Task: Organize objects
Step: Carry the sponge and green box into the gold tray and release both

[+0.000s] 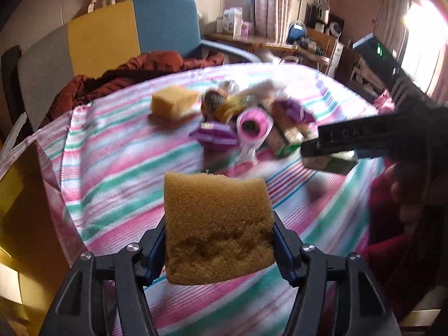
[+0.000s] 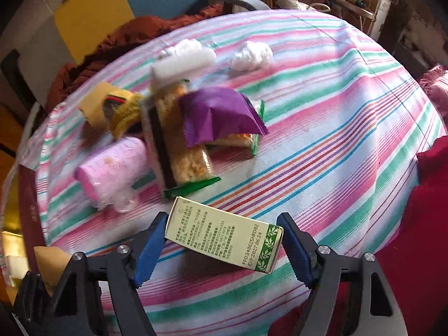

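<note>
A square block of coarse tan-brown foam sponge (image 1: 218, 229) is held between the pads of the left gripper (image 1: 219, 249), whose jaws are closed against its two side faces; the block is carried clear of the pink, green and white striped tablecloth (image 1: 117, 162).

A small cream cardboard box with green leaf-print ends (image 2: 224, 235) lies across the gap of the right gripper (image 2: 222, 247). The left pad is touching one end. Whether the right pad bears on the other end cannot be told, so no firm grip can be claimed.

Before any lift, the box should be centred between the pads and squared to them. The sponge should be squeezed lightly, since foam deforms. The blurred heap of snack packets (image 2: 182, 140) ahead of the jaws should be left undisturbed.
</note>
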`<state>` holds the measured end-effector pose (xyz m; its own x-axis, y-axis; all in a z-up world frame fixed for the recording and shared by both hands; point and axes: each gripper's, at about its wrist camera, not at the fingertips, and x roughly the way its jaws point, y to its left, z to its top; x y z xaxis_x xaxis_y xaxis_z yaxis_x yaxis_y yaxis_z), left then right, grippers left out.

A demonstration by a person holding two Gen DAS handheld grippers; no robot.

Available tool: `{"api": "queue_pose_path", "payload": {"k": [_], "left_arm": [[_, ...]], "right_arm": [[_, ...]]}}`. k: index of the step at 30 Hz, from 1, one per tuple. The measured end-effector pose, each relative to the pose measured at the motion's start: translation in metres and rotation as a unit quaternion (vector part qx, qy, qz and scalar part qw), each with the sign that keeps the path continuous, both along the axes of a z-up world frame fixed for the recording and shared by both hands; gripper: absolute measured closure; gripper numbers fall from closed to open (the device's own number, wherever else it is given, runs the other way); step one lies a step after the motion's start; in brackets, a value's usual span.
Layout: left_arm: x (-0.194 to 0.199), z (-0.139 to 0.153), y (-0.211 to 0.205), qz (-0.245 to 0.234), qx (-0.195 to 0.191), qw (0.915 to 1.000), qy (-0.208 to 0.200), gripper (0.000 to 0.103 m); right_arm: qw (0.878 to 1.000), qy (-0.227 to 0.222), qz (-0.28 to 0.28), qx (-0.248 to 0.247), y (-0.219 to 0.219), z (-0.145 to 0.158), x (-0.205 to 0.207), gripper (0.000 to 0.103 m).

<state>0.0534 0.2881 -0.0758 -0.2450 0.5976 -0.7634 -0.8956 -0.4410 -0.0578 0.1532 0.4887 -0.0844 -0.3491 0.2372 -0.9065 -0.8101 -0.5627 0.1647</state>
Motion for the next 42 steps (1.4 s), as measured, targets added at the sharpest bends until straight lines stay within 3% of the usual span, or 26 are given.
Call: {"api": "queue_pose_path", "payload": {"k": [6, 13, 19, 23, 28, 34, 35, 37, 42], "left_arm": [[-0.007, 0.043, -0.033, 0.032, 0.048, 0.9983, 0.008, 0.037], [-0.054, 0.089, -0.108, 0.141, 0.092, 0.9855, 0.024, 0.037], [-0.119, 0.102, -0.179, 0.261, 0.081, 0.961, 0.042, 0.036], [-0.164, 0.097, -0.211, 0.314, 0.077, 0.9462, 0.014, 0.036], [-0.208, 0.083, -0.23, 0.342, 0.051, 0.9383, -0.002, 0.033], [-0.234, 0.067, -0.242, 0.369, 0.043, 0.928, -0.027, 0.031], [-0.236, 0.067, -0.243, 0.369, 0.047, 0.9277, -0.032, 0.027], [-0.237, 0.067, -0.244, 0.365, 0.06, 0.9284, -0.035, 0.014], [-0.227, 0.077, -0.249, 0.377, 0.065, 0.924, -0.009, 0.012]], "right_arm": [[0.996, 0.062, 0.055, 0.015, -0.025, 0.032, -0.005, 0.025], [0.975, 0.143, 0.169, 0.028, -0.088, 0.079, -0.049, 0.025], [0.932, 0.166, 0.322, 0.028, -0.176, 0.094, -0.109, 0.025], [0.9, 0.161, 0.404, 0.023, -0.232, 0.091, -0.145, 0.025], [0.875, 0.133, 0.466, 0.011, -0.289, 0.062, -0.184, 0.024], [0.867, 0.104, 0.487, -0.002, -0.312, 0.032, -0.198, 0.022], [0.866, 0.102, 0.489, -0.004, -0.314, 0.03, -0.199, 0.018], [0.866, 0.105, 0.49, -0.005, -0.317, 0.028, -0.196, 0.0], [0.867, 0.109, 0.486, -0.008, -0.316, 0.033, -0.191, 0.0]]}}
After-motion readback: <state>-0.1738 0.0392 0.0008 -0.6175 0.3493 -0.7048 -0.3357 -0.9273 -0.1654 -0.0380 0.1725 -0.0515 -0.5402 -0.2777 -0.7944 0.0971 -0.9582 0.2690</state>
